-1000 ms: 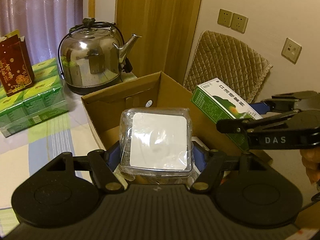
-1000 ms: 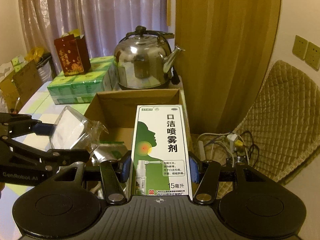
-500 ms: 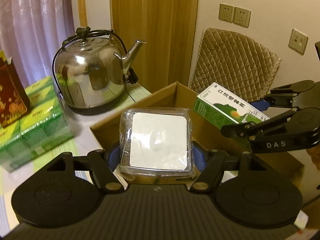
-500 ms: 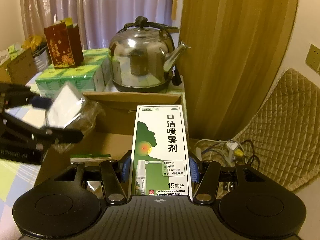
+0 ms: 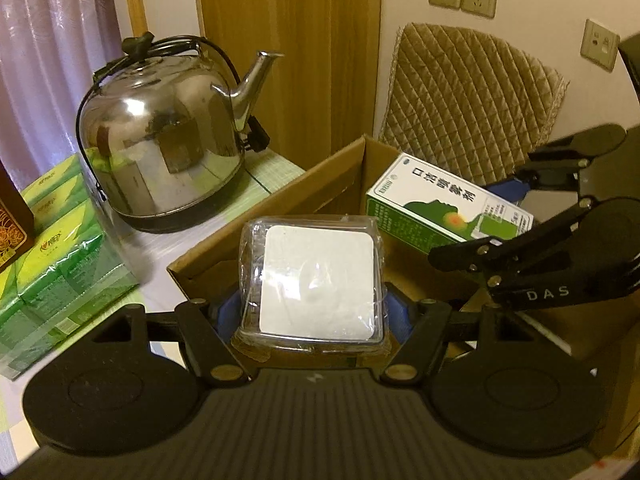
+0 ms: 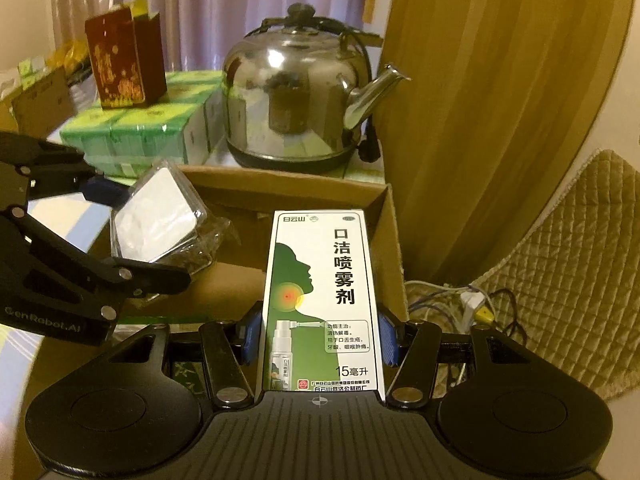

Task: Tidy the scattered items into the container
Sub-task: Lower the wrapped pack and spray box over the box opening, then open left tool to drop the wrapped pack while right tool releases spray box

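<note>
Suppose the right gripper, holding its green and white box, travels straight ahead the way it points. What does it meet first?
Probably the far wall of the cardboard box: the spray box in the right gripper points over the open carton towards it. The steel kettle stands just behind. Depth is unclear, so it might pass above the wall.

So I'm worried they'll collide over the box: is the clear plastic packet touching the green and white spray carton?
Apart. The right wrist view shows brown cardboard box wall between the clear plastic packet and the spray carton, each held separately.
</note>
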Action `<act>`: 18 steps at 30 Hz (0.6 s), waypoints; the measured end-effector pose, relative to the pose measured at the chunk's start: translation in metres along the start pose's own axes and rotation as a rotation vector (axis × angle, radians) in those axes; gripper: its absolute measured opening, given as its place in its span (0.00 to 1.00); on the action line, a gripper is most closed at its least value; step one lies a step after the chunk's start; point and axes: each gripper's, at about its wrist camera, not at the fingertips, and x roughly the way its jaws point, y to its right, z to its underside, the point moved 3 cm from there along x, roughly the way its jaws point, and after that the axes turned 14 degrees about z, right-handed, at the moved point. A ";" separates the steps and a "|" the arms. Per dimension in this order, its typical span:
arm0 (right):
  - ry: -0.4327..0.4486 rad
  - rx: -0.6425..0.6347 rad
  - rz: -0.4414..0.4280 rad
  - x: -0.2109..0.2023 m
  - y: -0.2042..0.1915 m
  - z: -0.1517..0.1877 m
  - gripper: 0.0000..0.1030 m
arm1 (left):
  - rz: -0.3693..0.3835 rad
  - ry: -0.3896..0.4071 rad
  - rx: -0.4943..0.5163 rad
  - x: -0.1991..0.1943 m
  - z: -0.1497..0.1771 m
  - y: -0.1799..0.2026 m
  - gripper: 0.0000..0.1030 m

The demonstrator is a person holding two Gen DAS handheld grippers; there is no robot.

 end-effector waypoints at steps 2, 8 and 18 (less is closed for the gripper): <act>-0.003 -0.014 0.004 0.004 -0.002 0.000 0.51 | -0.008 -0.012 0.020 0.004 0.001 -0.001 0.65; -0.008 -0.041 -0.007 0.013 -0.011 0.001 0.51 | -0.024 -0.040 0.048 0.013 0.003 -0.006 0.65; -0.026 -0.046 -0.009 0.025 -0.016 0.003 0.51 | -0.021 -0.051 0.056 0.019 0.006 -0.008 0.71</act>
